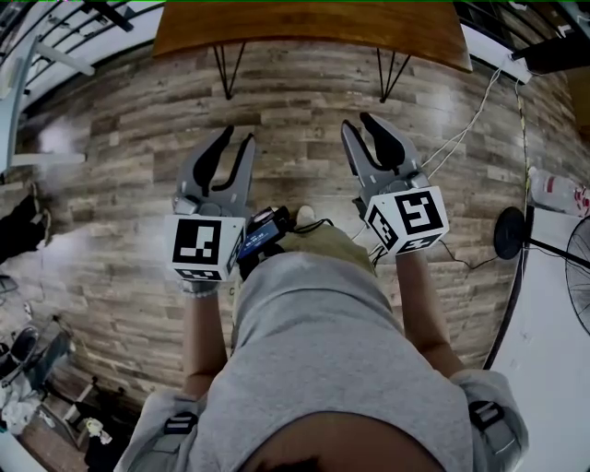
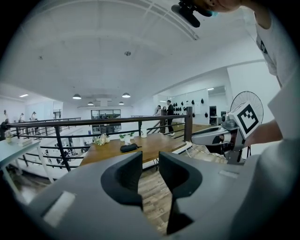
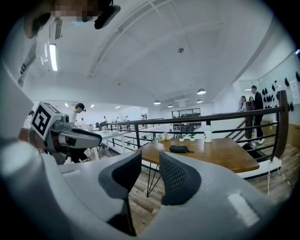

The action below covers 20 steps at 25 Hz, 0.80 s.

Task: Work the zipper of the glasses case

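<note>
The glasses case (image 2: 129, 147) is a small dark oblong that lies on a wooden table (image 2: 154, 143) some way ahead, and its zipper is too small to make out. It also shows in the right gripper view as the case (image 3: 179, 149) on the table (image 3: 225, 157). Both grippers are held up side by side above the wooden floor, well short of the table (image 1: 313, 28). My left gripper (image 1: 238, 136) is open with nothing between its jaws, and so is my right gripper (image 1: 359, 122). The head view does not show the case.
A white cup (image 3: 208, 136) and small plants (image 3: 164, 137) stand on the table behind the case. A dark metal railing (image 3: 211, 117) runs behind it. A white cable (image 1: 461, 138) trails over the floor, and a fan stand's base (image 1: 509, 232) sits at the right. People stand far off.
</note>
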{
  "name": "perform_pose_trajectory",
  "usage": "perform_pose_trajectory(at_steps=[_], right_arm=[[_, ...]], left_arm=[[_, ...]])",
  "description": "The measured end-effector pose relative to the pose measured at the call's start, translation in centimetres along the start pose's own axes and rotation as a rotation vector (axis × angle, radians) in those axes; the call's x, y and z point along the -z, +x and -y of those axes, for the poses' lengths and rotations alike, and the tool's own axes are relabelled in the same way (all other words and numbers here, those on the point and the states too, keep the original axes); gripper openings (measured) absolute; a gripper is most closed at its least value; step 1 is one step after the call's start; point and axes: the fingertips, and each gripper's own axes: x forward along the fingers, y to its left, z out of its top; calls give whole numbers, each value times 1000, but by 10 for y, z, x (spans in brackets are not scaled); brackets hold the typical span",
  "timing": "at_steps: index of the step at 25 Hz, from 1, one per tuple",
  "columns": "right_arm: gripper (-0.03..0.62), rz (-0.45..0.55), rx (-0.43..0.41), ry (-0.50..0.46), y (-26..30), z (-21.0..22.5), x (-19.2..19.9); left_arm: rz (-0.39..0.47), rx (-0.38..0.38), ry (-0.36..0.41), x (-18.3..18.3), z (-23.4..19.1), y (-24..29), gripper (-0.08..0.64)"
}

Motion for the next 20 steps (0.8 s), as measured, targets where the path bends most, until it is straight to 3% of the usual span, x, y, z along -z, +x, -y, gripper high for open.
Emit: perform_pose_trajectory(at_steps=[8,20], right_arm=[[114,6,-11,-19,-13,14,5],[114,18,-18,-24,7,25,1]], left_arm=[[26,-31,5,-3,10,3,109],[41,-10,11,-5,5,28,109]])
